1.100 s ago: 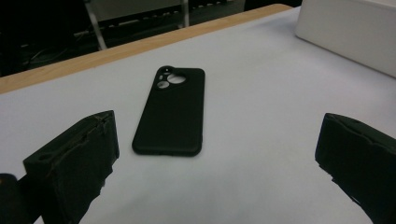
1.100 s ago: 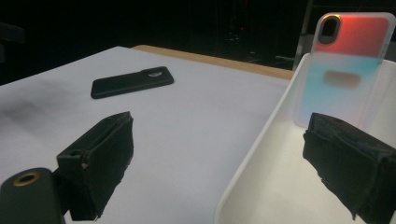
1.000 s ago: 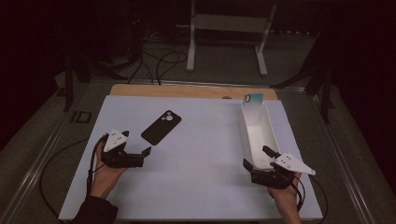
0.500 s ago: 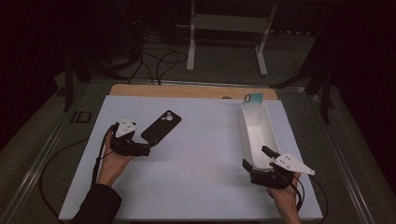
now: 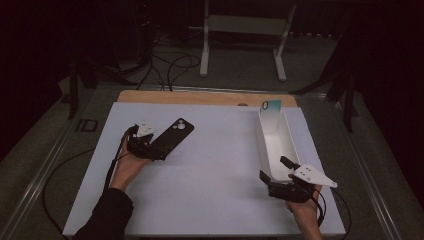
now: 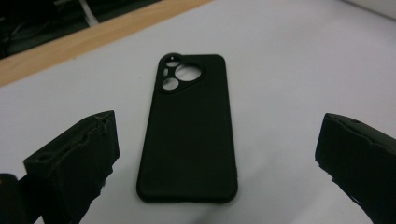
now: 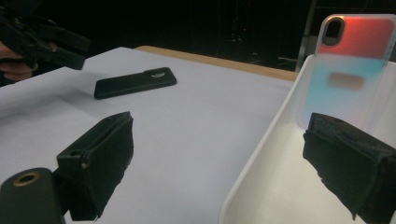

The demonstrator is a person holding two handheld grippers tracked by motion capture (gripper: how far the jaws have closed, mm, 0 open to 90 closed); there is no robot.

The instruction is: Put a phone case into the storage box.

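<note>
A black phone case (image 5: 173, 137) lies flat on the white table top (image 5: 215, 175), camera cutouts away from me. My left gripper (image 5: 154, 150) hangs open at its near end. In the left gripper view the case (image 6: 189, 135) lies between the two spread jaws of that gripper (image 6: 217, 156), touching neither. My right gripper (image 5: 274, 169) is open at the near end of a long white tray (image 5: 291, 142). Its jaws straddle the tray's left wall (image 7: 261, 154), one inside and one outside. A pastel blue and orange phone case (image 7: 350, 70) leans upright at the tray's far end (image 5: 270, 106).
A wooden strip (image 5: 200, 96) edges the table's far side. Beyond it stand a white metal frame (image 5: 245, 30) and loose cables (image 5: 170, 62) on the floor. The right gripper view also shows the black case (image 7: 135, 83) and the left gripper (image 7: 46, 42) farther off.
My left gripper has moved forward and to the right, from the bare table up to the near end of the black case. The right gripper has stayed put.
</note>
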